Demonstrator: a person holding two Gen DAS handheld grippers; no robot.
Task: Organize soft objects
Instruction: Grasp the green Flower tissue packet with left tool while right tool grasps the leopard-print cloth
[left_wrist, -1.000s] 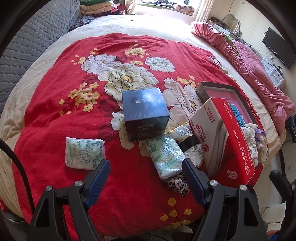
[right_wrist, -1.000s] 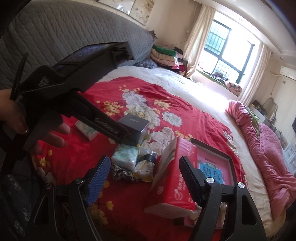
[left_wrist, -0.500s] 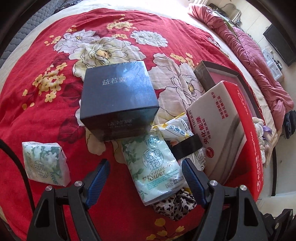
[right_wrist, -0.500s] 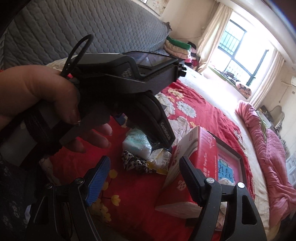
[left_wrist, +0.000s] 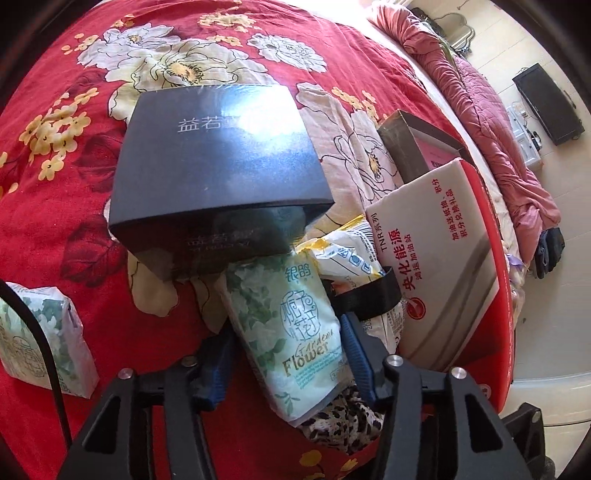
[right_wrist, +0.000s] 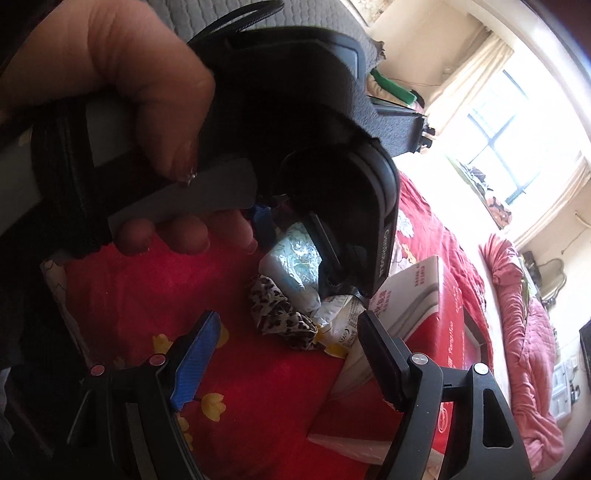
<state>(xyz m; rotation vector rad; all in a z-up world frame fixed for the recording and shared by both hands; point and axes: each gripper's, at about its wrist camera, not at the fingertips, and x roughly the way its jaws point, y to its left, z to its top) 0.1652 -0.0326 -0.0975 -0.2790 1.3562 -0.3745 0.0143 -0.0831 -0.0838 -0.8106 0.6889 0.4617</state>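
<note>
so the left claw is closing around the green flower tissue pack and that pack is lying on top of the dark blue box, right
Not quite. The left claw is closing around the green flower tissue pack, but the pack is not on top of the dark blue box. In the left wrist view the pack lies in front of the box on the red floral quilt, its far end tucked under the box's near edge.

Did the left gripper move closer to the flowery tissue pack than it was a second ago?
Yes. The left gripper has come down toward the dark box and now straddles the tissue pack, its jaws closing around it.
</note>
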